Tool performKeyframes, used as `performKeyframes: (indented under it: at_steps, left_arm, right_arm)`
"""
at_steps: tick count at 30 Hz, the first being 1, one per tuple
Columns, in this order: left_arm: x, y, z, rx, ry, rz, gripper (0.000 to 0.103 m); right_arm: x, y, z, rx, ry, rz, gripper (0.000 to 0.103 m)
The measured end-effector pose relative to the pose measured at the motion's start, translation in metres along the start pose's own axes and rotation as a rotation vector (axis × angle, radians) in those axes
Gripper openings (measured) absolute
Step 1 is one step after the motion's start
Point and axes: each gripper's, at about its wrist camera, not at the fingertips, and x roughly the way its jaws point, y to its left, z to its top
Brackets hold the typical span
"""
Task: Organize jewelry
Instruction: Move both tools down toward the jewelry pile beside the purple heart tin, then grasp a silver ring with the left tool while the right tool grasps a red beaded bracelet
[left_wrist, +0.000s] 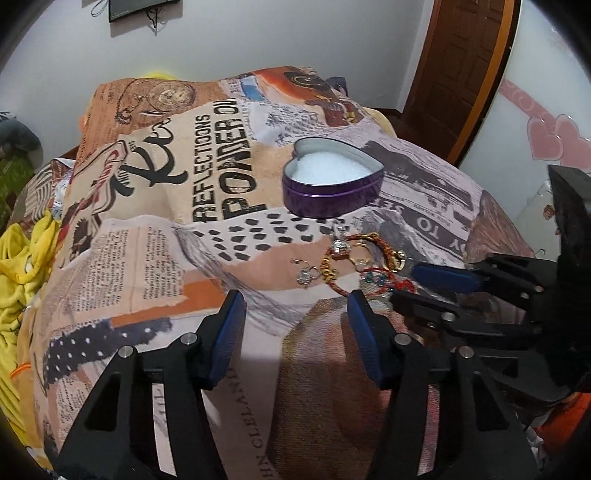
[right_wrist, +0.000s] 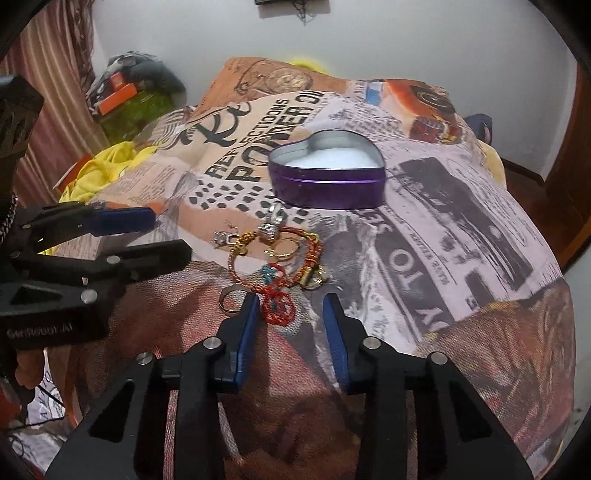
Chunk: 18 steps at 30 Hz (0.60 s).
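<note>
Blue-padded right gripper (right_wrist: 291, 306) and left gripper (left_wrist: 295, 306), both part-open, angled down over jewelry (right_wrist: 273, 254)

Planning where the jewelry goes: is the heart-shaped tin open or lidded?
Open. The purple heart tin has no lid on it; its white lining shows inside, with no jewelry visible in it.

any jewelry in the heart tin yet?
No. The heart tin shows only its white lining inside; the jewelry lies in a pile on the blanket in front of it.

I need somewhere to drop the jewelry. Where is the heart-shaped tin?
The heart-shaped tin sits open on the printed blanket, centre of both wrist views, just beyond the jewelry pile.
</note>
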Motion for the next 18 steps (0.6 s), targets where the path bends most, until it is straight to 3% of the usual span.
performKeyframes:
  at_steps: [5, 10, 18]
  left_arm:
    - [0.002, -0.010, -0.002, 0.020, 0.016, -0.042, 0.056]
    - [0.007, -0.016, -0.004, 0.011, 0.045, -0.100, 0.055]
    - [0.019, -0.028, -0.007, 0.008, 0.070, -0.140, 0.037]
  right_arm:
    - [0.007, 0.003, 0.003, -0.023, 0.002, 0.018, 0.009]
    - [0.000, 0.002, 0.002, -0.009, -0.021, 0.026, 0.007]
    - [-0.018, -0.004, 0.007, 0.014, -0.072, 0.002, 0.007]
